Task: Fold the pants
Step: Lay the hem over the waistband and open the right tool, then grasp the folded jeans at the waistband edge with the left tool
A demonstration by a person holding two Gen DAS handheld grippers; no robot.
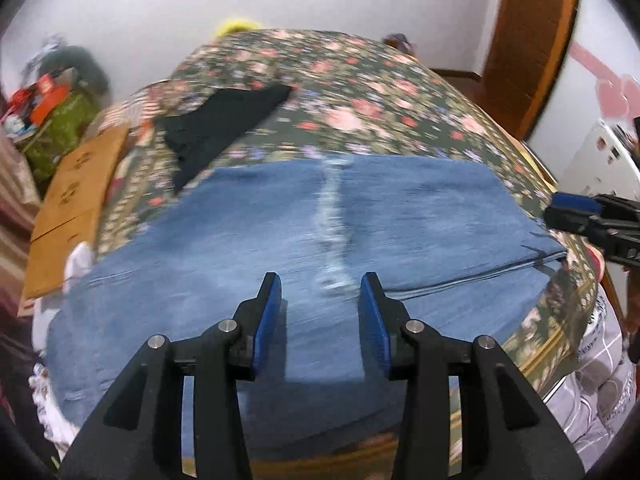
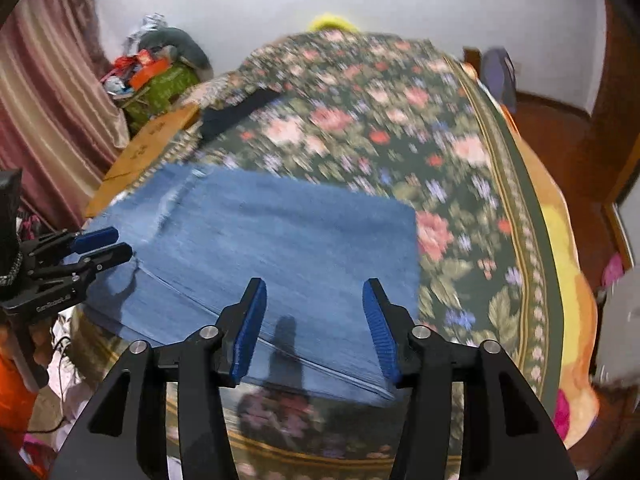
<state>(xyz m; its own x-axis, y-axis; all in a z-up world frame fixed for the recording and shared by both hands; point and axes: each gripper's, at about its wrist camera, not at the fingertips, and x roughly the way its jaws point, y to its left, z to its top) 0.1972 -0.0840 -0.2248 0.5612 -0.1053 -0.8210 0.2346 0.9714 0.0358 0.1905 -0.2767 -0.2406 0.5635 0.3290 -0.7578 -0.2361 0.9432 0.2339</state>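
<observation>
the blue jeans (image 1: 280, 232) are lying folded flat on the floral bedspread (image 1: 360, 92), near its front edge, with stacked layer edges being shown along the near right side (image 2: 320, 364). a pale worn seam is running across the top layer in the left wrist view.

the left gripper (image 1: 320, 304) is being held just above the denim with its blue pads (image 1: 267, 320) spread apart; nothing is being held between them. seen from the right wrist view, the left gripper (image 2: 106, 246) is hovering at the left end of the jeans.

the right gripper (image 2: 314, 312) is also being held with its fingers spread, over the near edge of the folded jeans, with nothing being pinched. in the left wrist view the right gripper (image 1: 576, 208) is being seen side-on at the right end of the jeans.

a black garment (image 1: 224, 128) is lying on the bedspread beyond the jeans, well apart from them. a flattened cardboard box (image 1: 76, 200) is lying at the left side of the bed. beyond it, a green container (image 2: 160, 88) is being seen heaped with red, orange and grey items; motion blur is keeping these from being identified.
</observation>
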